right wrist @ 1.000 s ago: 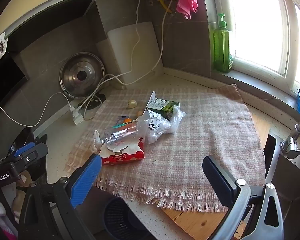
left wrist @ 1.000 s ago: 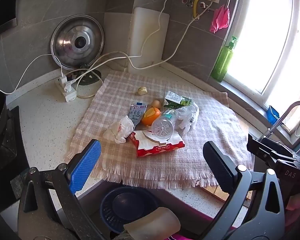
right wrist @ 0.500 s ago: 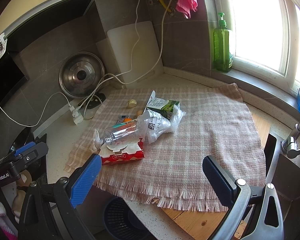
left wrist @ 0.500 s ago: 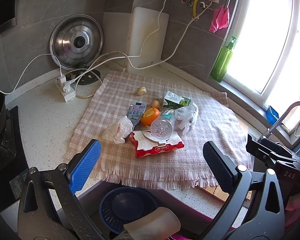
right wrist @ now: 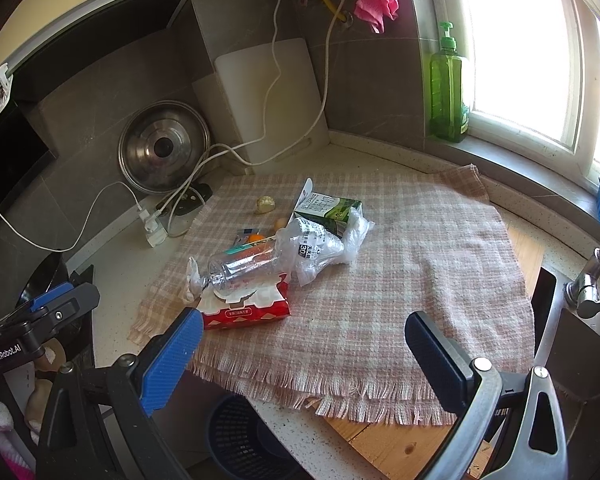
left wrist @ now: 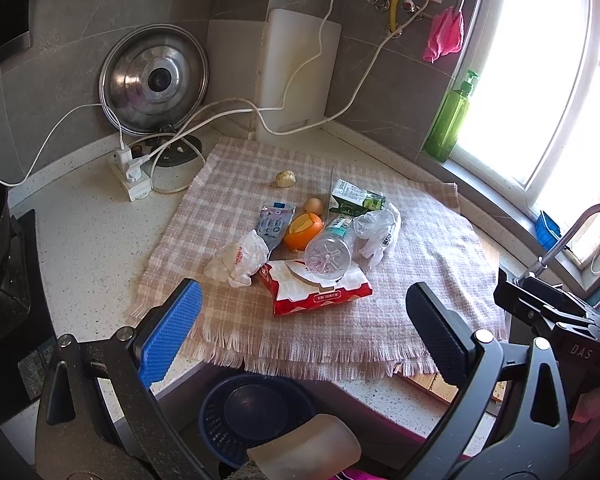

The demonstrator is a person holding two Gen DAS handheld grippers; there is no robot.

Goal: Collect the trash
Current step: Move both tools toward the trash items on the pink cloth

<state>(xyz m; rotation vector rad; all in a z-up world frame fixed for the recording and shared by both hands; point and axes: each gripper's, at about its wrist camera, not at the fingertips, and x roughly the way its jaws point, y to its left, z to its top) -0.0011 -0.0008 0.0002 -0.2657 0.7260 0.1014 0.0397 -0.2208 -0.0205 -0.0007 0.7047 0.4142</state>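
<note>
Left wrist: foil packet (left wrist: pixel 274 222) unobscured.

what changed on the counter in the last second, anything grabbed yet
Almost nothing changed. The left gripper and right gripper stay open and empty, short of the checked cloth; the left view drifts very slightly. The plastic bottle, red tissue pack and crumpled bags lie where they were.

Near and right part of the checked cloth (right wrist: pixel 400 272) bare, trash pile (left wrist: pixel 316 240) crowding its middle, cables (left wrist: pixel 204 116) far left.
</note>
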